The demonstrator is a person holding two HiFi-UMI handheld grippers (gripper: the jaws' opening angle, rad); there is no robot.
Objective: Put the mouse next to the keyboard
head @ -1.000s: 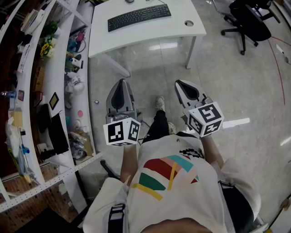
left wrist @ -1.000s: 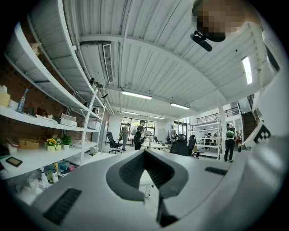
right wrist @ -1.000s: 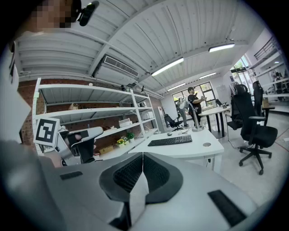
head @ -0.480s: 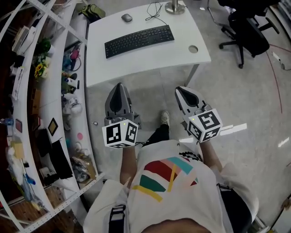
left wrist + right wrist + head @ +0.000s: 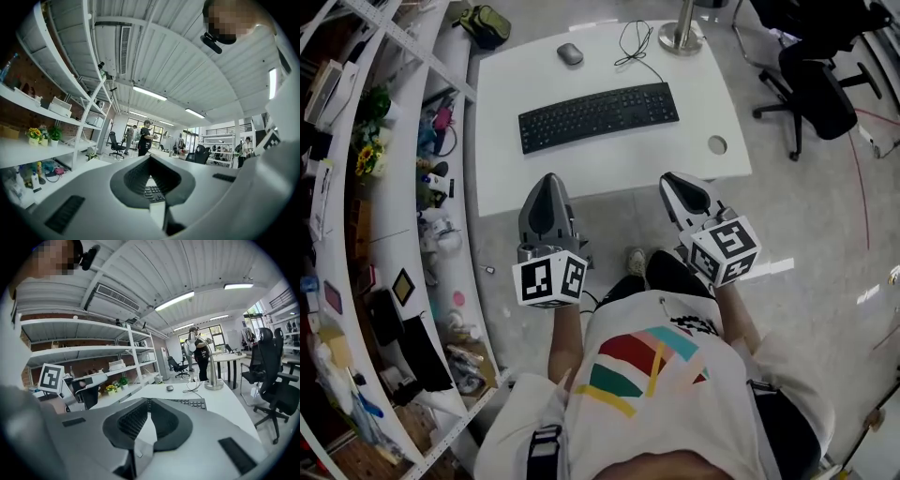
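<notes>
Glossy pale floor tiles [image 5: 825, 216] surround a smooth white worktop [image 5: 516, 178] seen from steeply above. On it the mouse [image 5: 570, 54], a small rounded grey oval, lies toward the far left corner, at about 11 o'clock from the middle of the keyboard [image 5: 598, 116] and well apart from its far long edge. The mouse's long axis runs roughly from 11 to 5 o'clock; which end is its front cannot be made out. The keyboard is a flat black slab of ridged keys, its long axis near 9 to 3 o'clock with the right end tipped slightly away. A thin dark cable [image 5: 633, 47] loops at 1 o'clock from the keyboard, beside a round metal foot [image 5: 682, 37], and a round hole [image 5: 717, 145] sits at 4 o'clock. White shelving [image 5: 394, 187] crowded with small items lines the 9 o'clock side, and a black office chair [image 5: 816, 75] stands at 3 o'clock. Nearer the person, the left hand-held gripper [image 5: 548, 180] and the right hand-held gripper [image 5: 669, 180], both grey moulded plastic, hang over the worktop's near edge, each with its jaws together on nothing
</notes>
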